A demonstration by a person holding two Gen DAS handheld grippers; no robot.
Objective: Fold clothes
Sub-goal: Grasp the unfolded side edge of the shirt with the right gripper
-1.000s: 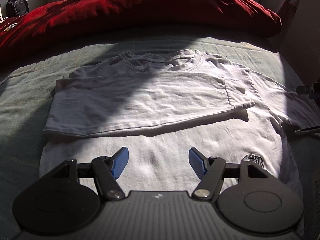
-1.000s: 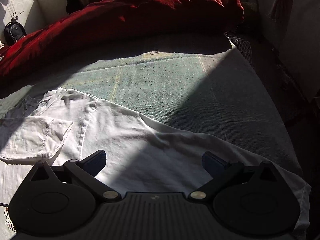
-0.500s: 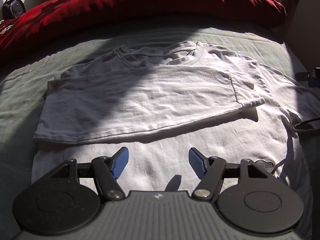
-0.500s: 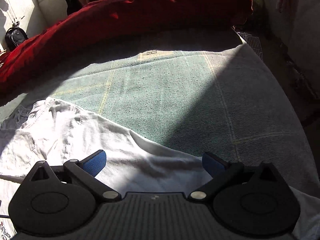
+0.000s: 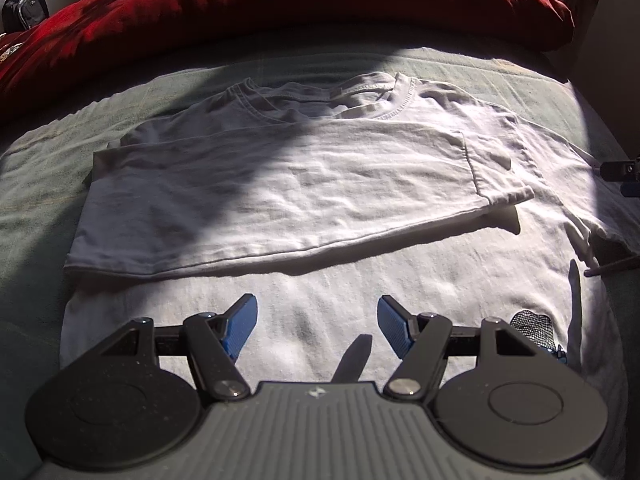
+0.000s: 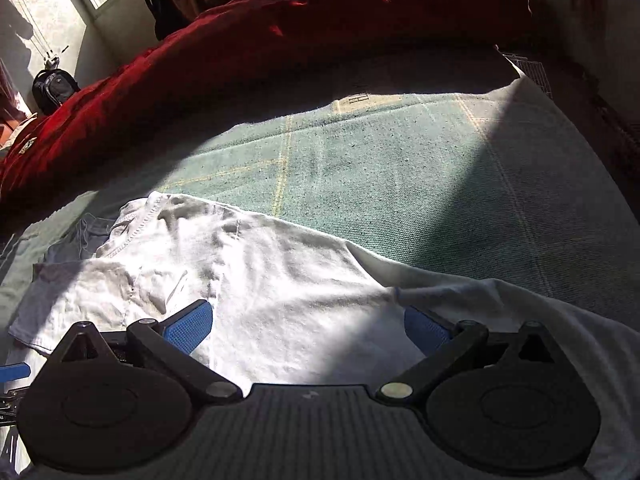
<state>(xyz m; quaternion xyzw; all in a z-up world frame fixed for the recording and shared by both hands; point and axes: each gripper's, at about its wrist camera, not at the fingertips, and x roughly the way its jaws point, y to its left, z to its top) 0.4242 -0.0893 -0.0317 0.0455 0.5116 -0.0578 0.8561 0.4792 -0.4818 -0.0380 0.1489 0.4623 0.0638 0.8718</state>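
Note:
A white T-shirt (image 5: 304, 184) lies flat on the green bedspread (image 5: 40, 184), its left side folded across the chest and its collar toward the far side. My left gripper (image 5: 316, 322) hovers open over the shirt's near part, with nothing between its blue pads. In the right wrist view the same T-shirt (image 6: 280, 292) shows its right sleeve and shoulder. My right gripper (image 6: 308, 326) stands open just above that sleeve area, pads wide apart and empty. A bit of the right gripper's black frame (image 5: 620, 170) peeks in at the right edge of the left wrist view.
A bulky red duvet (image 5: 280, 4) runs along the far side of the bed. A black backpack (image 6: 54, 88) sits by the wall at far left. The bedspread (image 6: 400, 184) stretches bare to the right of the shirt, ending at the bed's right edge.
The right wrist view has swung left and lower: the sleeve and folded flap fill more of it. The left view has tipped slightly, the shirt sliding down in frame. Both grippers stayed open.

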